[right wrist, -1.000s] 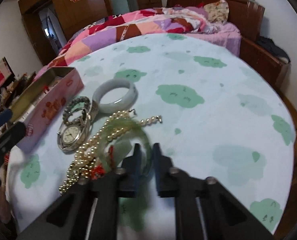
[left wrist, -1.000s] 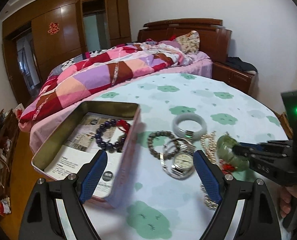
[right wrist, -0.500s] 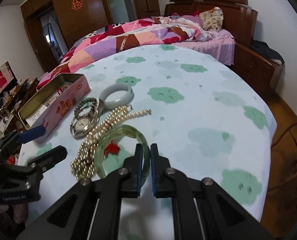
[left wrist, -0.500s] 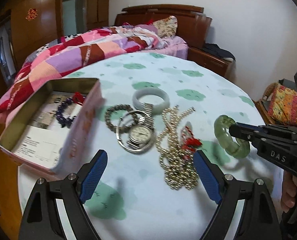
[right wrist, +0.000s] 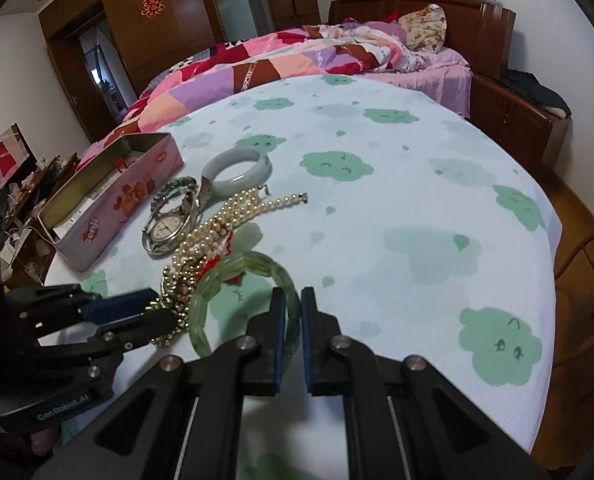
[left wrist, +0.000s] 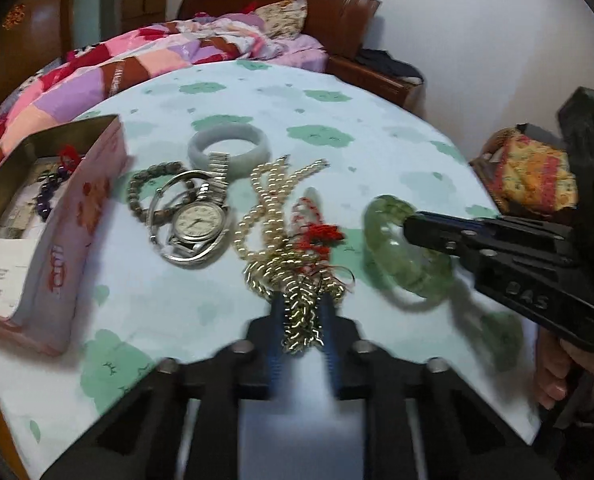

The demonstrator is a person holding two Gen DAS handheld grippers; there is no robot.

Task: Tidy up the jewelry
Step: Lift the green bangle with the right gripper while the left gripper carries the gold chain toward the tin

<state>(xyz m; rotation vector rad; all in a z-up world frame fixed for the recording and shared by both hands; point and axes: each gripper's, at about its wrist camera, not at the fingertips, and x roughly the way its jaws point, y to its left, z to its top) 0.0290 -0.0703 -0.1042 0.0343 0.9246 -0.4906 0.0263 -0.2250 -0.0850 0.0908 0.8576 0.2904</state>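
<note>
Pinching the green bangle [right wrist: 257, 264] clear of the heap, the right tool [right wrist: 293, 312] frees the pearl strands [left wrist: 273, 216] that the left tool [left wrist: 301, 320] is narrowed around.

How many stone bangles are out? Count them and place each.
2. The pale grey stone bangle lies behind the silver wristwatch; the translucent green stone bangle is in the right gripper. The pink tin may hide more.
</note>
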